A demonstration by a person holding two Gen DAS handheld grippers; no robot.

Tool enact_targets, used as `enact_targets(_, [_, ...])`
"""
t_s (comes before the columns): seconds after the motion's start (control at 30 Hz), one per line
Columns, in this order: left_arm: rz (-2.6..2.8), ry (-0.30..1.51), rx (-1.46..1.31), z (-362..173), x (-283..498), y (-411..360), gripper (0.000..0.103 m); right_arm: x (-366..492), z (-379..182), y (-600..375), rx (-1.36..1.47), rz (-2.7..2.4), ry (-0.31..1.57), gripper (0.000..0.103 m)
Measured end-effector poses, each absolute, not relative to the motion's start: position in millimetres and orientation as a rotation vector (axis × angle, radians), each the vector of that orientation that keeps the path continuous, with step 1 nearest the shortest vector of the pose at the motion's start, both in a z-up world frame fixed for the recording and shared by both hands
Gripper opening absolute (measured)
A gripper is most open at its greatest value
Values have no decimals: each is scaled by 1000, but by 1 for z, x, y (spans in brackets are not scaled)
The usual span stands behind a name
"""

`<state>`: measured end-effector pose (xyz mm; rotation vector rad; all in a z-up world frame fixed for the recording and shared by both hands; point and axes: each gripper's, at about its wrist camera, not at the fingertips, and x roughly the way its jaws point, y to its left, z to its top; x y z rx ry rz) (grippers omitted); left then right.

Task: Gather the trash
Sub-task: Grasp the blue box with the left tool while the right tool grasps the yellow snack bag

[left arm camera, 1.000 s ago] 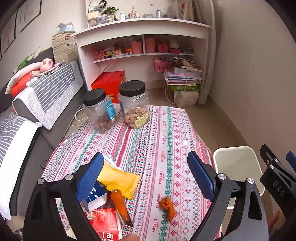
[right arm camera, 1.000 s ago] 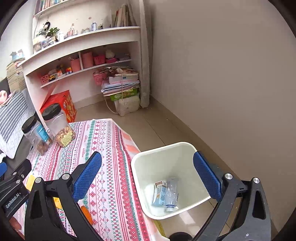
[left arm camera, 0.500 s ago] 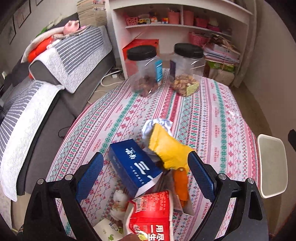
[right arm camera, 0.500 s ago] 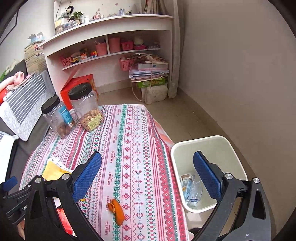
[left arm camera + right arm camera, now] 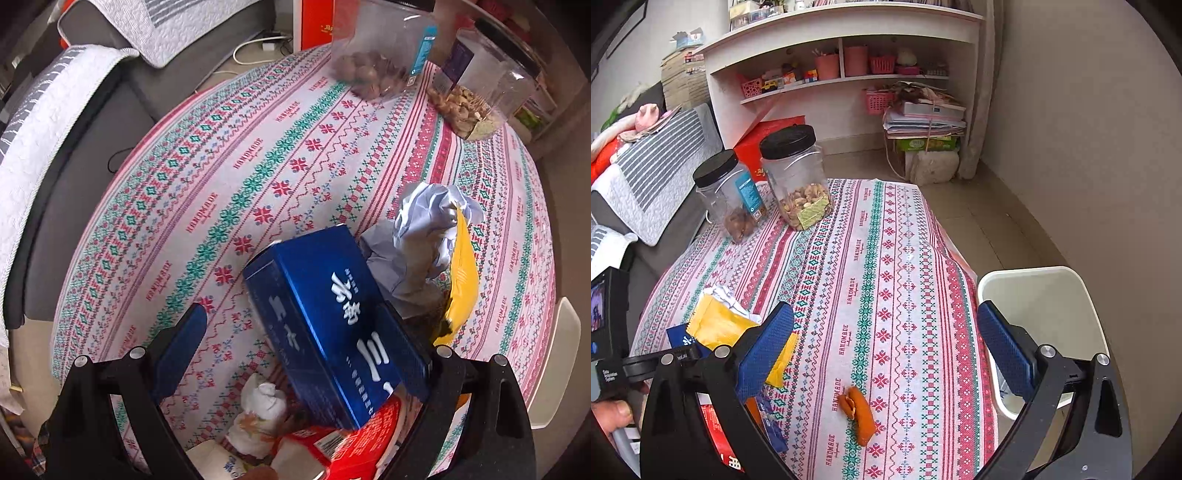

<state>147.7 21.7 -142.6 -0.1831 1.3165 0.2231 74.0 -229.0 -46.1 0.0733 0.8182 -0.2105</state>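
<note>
Left gripper [image 5: 295,347] spread around the blue carton [image 5: 332,321] near the table's [image 5: 258,147] edge: light, crushable; pinch its long sides gently. Right gripper [image 5: 882,350] spread, empty.

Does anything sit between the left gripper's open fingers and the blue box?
Nothing visible does. The left gripper is open with the blue box already lying between its fingers; the crumpled white paper and yellow wrapper lie beyond the box, to its right.

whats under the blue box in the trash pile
The blue box leans tilted over a red carton, its near end resting on it. A wadded white tissue lies beside its lower edge. Whatever sits beneath its middle is covered.
</note>
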Motion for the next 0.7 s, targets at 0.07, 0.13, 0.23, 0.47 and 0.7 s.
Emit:
enact_targets(0.07, [185,1339,-204,-148,156,14,89,78,-51,-229,73,-207,843,95])
enact_targets(0.13, [150,1362,-214,-152,161,7,89,83,-56,-230,80,-200,870,95])
enact_targets(0.23, [112,1340,-206,-149,158,7,72,89,-63,-228,98,-183,903,95])
enact_targets(0.47, [53,1236,-189,-113,134,35,60,102,-74,-198,54,-64,925,95])
enact_targets(0.7, [47,1120,-171,-83,118,59,60,120,-99,-150,-40,128,1006,95])
